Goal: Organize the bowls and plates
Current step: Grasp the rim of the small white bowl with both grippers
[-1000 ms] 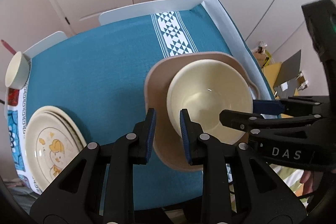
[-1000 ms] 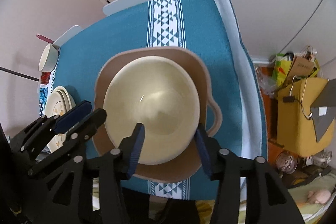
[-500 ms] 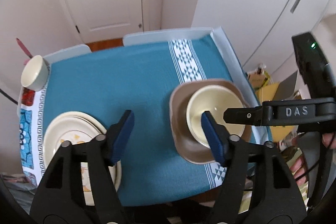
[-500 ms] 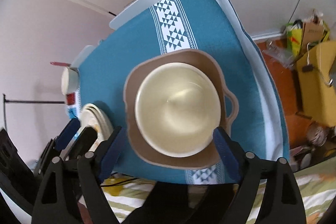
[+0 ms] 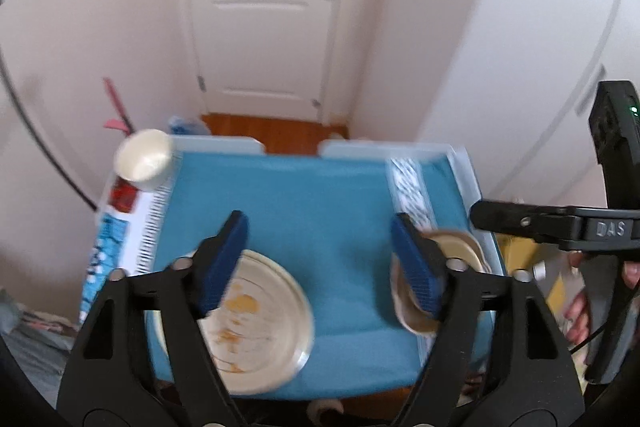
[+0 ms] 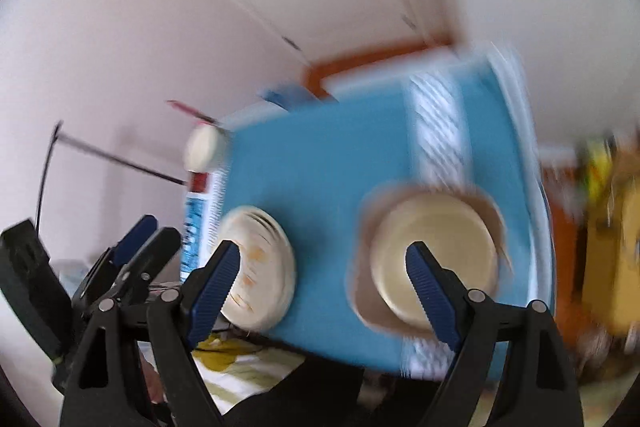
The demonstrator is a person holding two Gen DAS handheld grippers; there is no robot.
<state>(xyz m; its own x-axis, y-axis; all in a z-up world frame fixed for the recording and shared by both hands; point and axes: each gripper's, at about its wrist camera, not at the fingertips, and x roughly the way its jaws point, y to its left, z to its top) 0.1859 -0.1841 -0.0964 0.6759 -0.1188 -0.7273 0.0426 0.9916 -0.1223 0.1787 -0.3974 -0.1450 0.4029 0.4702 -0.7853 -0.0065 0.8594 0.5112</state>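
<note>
While opening, both claws [image 5: 320,263] empty.

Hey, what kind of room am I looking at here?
Probably a room in a home: a small table with a teal tablecloth holds stacked plates and a cream bowl, beside a white panelled door and wood flooring.

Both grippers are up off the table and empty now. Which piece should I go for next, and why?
Probably the small cream bowl at the far left corner of the table. It sits alone, while the cream bowl already rests in the brown dish. The left gripper, jaws opening and empty, is on that side.
</note>
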